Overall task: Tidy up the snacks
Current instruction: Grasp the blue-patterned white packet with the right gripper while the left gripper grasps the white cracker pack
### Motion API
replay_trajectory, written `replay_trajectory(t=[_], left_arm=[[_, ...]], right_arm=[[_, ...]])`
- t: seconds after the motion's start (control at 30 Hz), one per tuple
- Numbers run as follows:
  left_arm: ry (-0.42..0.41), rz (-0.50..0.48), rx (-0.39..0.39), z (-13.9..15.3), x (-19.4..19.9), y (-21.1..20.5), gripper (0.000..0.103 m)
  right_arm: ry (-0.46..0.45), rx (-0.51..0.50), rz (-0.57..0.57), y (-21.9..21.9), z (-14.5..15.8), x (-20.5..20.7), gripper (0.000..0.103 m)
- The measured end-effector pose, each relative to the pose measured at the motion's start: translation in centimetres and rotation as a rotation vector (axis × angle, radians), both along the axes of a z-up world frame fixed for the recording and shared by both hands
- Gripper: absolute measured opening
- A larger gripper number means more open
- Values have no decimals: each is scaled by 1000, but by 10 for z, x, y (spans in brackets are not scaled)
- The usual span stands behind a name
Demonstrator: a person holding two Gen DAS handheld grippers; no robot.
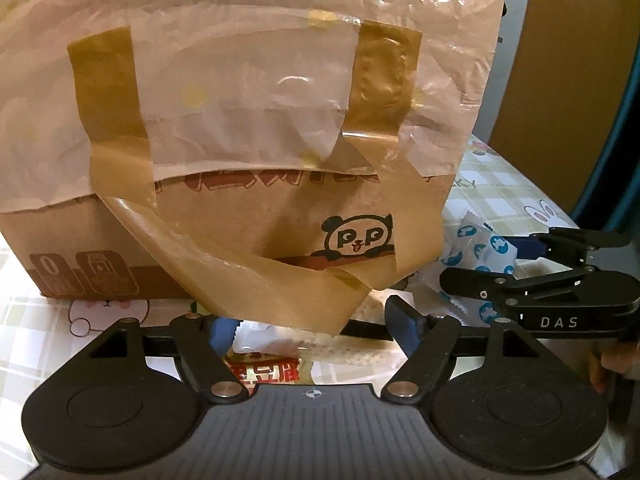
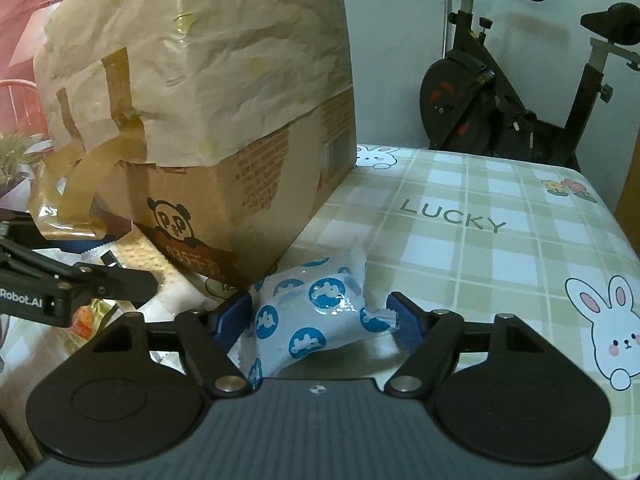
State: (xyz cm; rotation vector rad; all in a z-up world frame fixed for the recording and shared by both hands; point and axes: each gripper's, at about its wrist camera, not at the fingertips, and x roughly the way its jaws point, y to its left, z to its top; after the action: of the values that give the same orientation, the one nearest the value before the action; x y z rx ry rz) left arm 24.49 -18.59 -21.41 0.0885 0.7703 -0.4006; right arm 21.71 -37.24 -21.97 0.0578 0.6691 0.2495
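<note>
Judging from how things lie, the sorting has barely begun: snack packets lie loose on the bench [image 2: 500,200] at the foot of the cardboard box [image 1: 224,236], and none can be seen put away.

Nearest the right-hand camera, the right tool [image 2: 318,320] straddles a white packet with blue dots [image 2: 316,312]. Its jaws stand roughly half open, one blue pad on each side of the packet. The left pad looks to be against the wrapper and the right pad sits at the crimped end, but whether they press is hard to tell; the packet rests on the checked cloth and does not look lifted. In the left-hand view the same packet [image 1: 486,250] shows by the box's corner, with the right tool [image 1: 532,248] reaching in from the right.

The left tool [image 1: 316,326] is fairly wide open and grips nothing. Between and just beyond its pads lie a white wrapper [image 1: 260,340] and a red and gold packet [image 1: 264,372], with a loose strip of brown tape [image 1: 280,280] hanging off the box over them.

Behind both tools stands the box, draped in thin plastic sheet [image 1: 248,92] that is taped down; no open top shows. Farthest back, an exercise bike [image 2: 516,92] stands beyond the bench.

What is left seems to be nearly everything: gripping each packet and placing it.
</note>
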Motion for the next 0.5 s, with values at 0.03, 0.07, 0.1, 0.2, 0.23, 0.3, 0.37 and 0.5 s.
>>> replay_trajectory(t=[0.03, 0.07, 0.1, 0.2, 0.23, 0.3, 0.37, 0.5], left_arm=[[1, -5, 1, -2, -1, 0, 78], [3, -12, 5, -2, -2, -1, 78], [4, -16, 8, -2, -5, 2, 77], [4, -22, -2, -3, -12, 7, 73], [5, -23, -5, -3, -13, 8, 72], [5, -22, -9, -2, -15, 9, 66], [8, -18, -11, -1, -19, 10, 62], [17, -17, -18, 1, -25, 13, 57]], right_arm=[[-1, 2, 2, 0, 0, 0, 74], [-3, 7, 9, 0, 0, -1, 71], [-3, 17, 23, 0, 0, -2, 68], [-2, 50, 71, -2, 0, -4, 58], [-3, 53, 81, -1, 0, -4, 57], [-2, 59, 99, 0, 0, -5, 56], [-5, 56, 116, 3, 1, -6, 56], [-8, 48, 156, 9, 1, -9, 56]])
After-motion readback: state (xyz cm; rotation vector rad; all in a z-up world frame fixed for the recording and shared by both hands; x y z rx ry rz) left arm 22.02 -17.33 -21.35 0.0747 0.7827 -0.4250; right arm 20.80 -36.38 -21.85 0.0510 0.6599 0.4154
